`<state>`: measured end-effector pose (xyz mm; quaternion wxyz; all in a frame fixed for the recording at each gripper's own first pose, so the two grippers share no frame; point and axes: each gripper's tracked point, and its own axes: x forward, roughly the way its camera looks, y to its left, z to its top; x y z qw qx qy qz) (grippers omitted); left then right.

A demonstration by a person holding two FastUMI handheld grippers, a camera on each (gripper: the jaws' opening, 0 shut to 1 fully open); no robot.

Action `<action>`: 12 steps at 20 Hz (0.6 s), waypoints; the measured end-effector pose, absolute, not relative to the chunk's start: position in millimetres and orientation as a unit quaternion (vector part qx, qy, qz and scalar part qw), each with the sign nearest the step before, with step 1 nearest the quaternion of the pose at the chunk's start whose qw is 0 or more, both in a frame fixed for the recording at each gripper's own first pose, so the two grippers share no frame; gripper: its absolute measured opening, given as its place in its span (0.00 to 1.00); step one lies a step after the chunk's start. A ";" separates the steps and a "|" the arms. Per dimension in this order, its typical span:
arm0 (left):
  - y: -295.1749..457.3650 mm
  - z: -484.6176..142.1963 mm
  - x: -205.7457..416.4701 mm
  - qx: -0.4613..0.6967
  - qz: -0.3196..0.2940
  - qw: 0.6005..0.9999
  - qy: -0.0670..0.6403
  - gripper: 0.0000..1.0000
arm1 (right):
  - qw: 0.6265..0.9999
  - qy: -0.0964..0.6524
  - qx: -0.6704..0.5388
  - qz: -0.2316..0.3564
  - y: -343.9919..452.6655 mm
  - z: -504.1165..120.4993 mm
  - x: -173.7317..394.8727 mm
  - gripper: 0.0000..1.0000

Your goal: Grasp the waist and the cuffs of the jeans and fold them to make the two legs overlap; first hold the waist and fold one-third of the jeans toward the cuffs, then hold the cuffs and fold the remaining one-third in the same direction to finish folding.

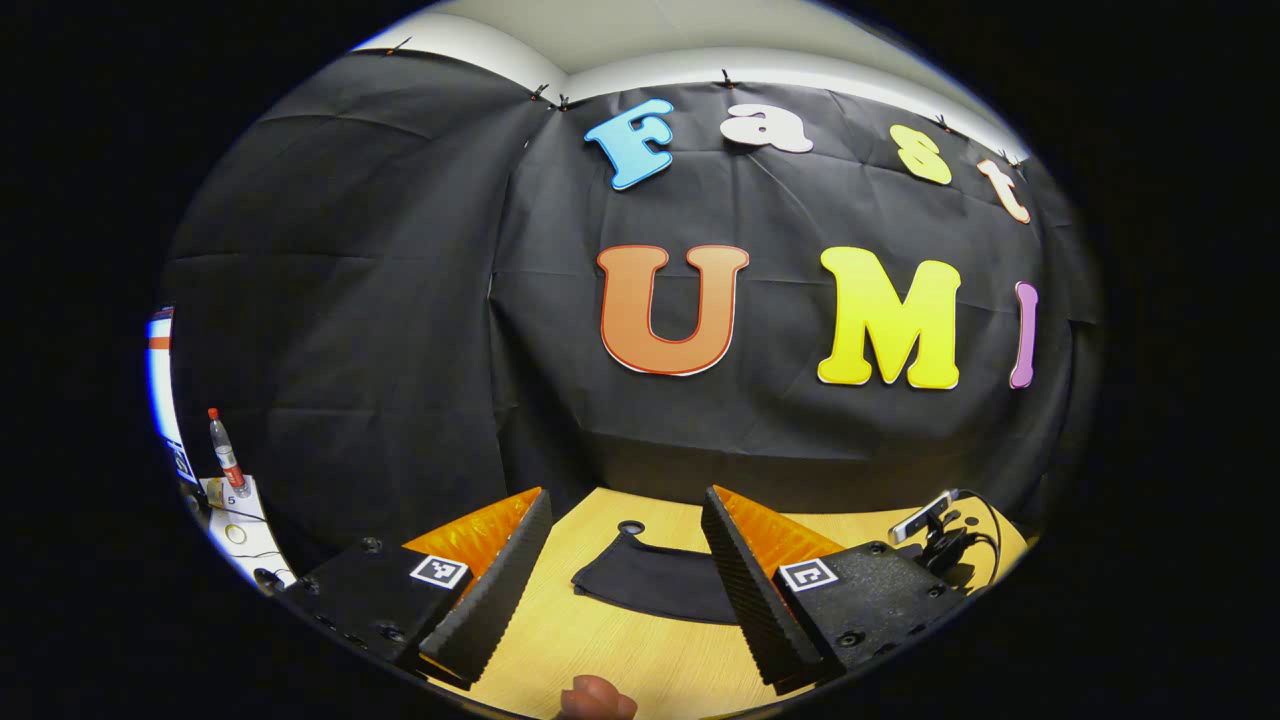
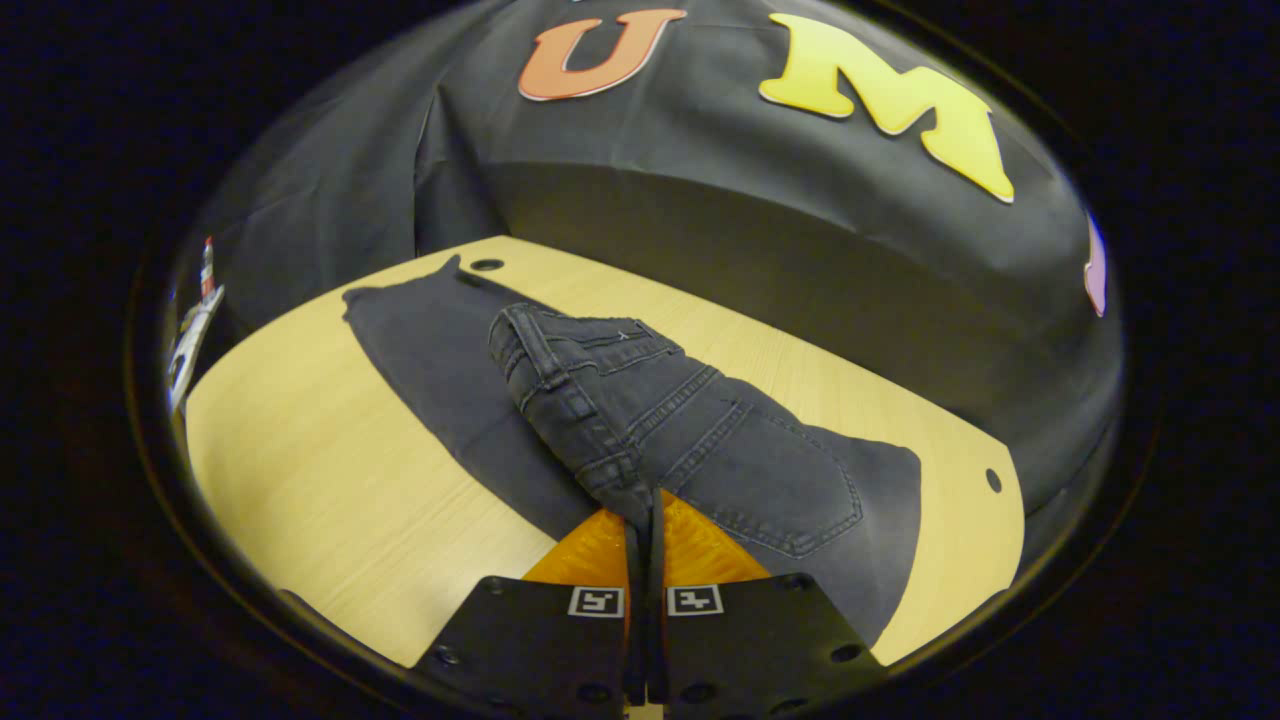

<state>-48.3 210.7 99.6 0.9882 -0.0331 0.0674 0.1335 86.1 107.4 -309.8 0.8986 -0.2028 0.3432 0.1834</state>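
Dark grey jeans (image 2: pixel 700 430) lie along the wooden table (image 2: pixel 320 470) with the legs overlapped. My right gripper (image 2: pixel 645 500) is shut on the waistband, which is lifted and turned over toward the cuffs (image 2: pixel 400 300) at the far end. In the left gripper view a dark end of the jeans (image 1: pixel 650 585) lies flat beside a round hole (image 1: pixel 631 527) in the table. My left gripper (image 1: pixel 628 505) is open, held above the table short of that end, with nothing between its fingers.
A bottle (image 1: pixel 226 452) stands on a side surface at the far left. A small device with cables (image 1: pixel 940 525) sits at the table's right corner. A fingertip (image 1: pixel 597 697) shows at the bottom edge. The black cloth wall closes the table's far side.
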 end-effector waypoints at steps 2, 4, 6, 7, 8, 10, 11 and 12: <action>210.6 100.7 -45.3 -0.035 0.133 0.988 0.065 0.97 | 0.895 0.346 -0.205 0.190 108.8 -314.6 82.6 0.04; 210.1 100.3 -43.1 -0.036 0.132 0.989 0.063 0.97 | 0.892 0.357 -0.195 0.198 113.2 -322.3 76.7 0.17; 209.7 101.3 -41.8 -0.035 0.130 0.989 0.062 0.97 | 0.892 0.348 -0.206 0.204 115.9 -318.0 73.0 0.33; 210.2 100.7 -42.0 -0.035 0.130 0.989 0.062 0.97 | 0.891 0.342 -0.217 0.205 115.9 -317.9 73.1 0.40; 209.9 101.0 -41.7 -0.036 0.129 0.989 0.062 0.97 | 0.891 0.339 -0.220 0.209 116.9 -316.5 72.9 0.37; 211.2 99.8 -40.2 -0.043 0.130 0.989 0.063 0.97 | 0.888 0.345 -0.179 0.245 134.5 -309.1 64.3 0.62; 211.8 97.0 -38.9 -0.049 0.130 0.988 0.065 0.97 | 0.892 0.339 -0.170 0.245 138.6 -302.8 65.8 0.81; 212.0 93.6 -38.2 -0.061 0.128 0.988 0.068 0.97 | 0.896 0.327 -0.172 0.244 140.3 -294.0 68.0 1.00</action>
